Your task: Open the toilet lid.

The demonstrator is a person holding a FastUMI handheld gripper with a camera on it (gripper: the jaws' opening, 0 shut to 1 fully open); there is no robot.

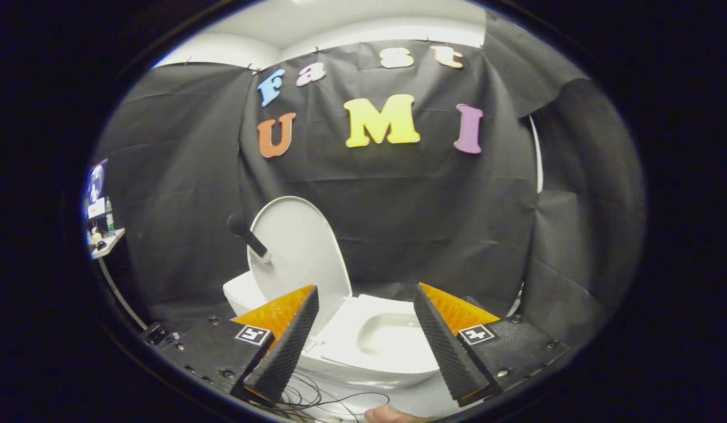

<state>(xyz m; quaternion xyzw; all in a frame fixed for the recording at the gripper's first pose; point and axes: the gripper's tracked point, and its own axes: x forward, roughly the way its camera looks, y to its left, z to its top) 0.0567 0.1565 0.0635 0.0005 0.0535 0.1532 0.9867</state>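
Tongs (366,311) hang released in my gripper view, fingers (287,346) spread wide and gripping nothing. Beyond them sits the toilet (375,341), bowl showing between the fingers; its lid (298,252) stands raised, a dark handle (245,234) stuck to it, black cloth wall (398,205) behind

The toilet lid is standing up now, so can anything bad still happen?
The lid stands raised, tilted back by the tank, so it might drop forward onto the seat if nudged. A black handle sticks out from it, which a passing move could catch. The gripper has its fingers open, holding nothing, above loose cables that could snag.
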